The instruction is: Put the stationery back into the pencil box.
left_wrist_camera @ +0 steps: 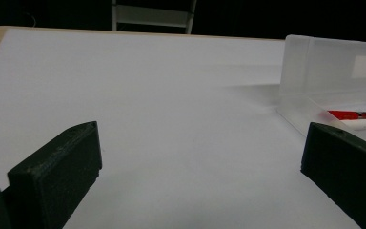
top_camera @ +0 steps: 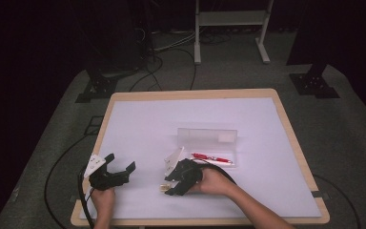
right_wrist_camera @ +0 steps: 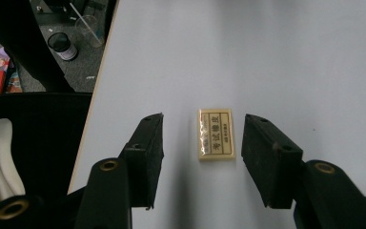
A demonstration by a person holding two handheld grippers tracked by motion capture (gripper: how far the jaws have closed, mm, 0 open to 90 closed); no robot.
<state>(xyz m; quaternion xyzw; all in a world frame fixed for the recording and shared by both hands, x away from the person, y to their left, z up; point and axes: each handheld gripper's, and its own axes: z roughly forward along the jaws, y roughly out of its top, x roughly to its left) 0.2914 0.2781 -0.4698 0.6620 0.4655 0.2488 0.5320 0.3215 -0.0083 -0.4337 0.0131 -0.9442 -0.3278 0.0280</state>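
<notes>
The right gripper (right_wrist_camera: pixel 202 143) hangs over a small yellow eraser (right_wrist_camera: pixel 216 134), which lies flat on the white table cover (top_camera: pixel 147 129) near the person's edge of the table. Its jaws stand apart, one on each side of the eraser, and neither pad touches it. The eraser is thin and low, so the main risk, as it seems, is that the pads close above it or catch only its top edge; then it could tip, slide away on the smooth cover, or jump out toward the table edge, which is close on the left of the right gripper view. If the jaws come down not centred, one pad may push the eraser aside before the other one reaches it. The left gripper (top_camera: pixel 119 167) rests well apart at the left, with its jaws also wide apart and nothing between them. Behind the right hand (top_camera: pixel 214 181) stands a clear plastic case (top_camera: pixel 209 138) with its lid raised, and a red pen (top_camera: pixel 212 158) lies inside it. Nothing stands between the eraser and the case except the right hand itself, but the case's low front wall could catch the eraser if it is carried too low.
</notes>
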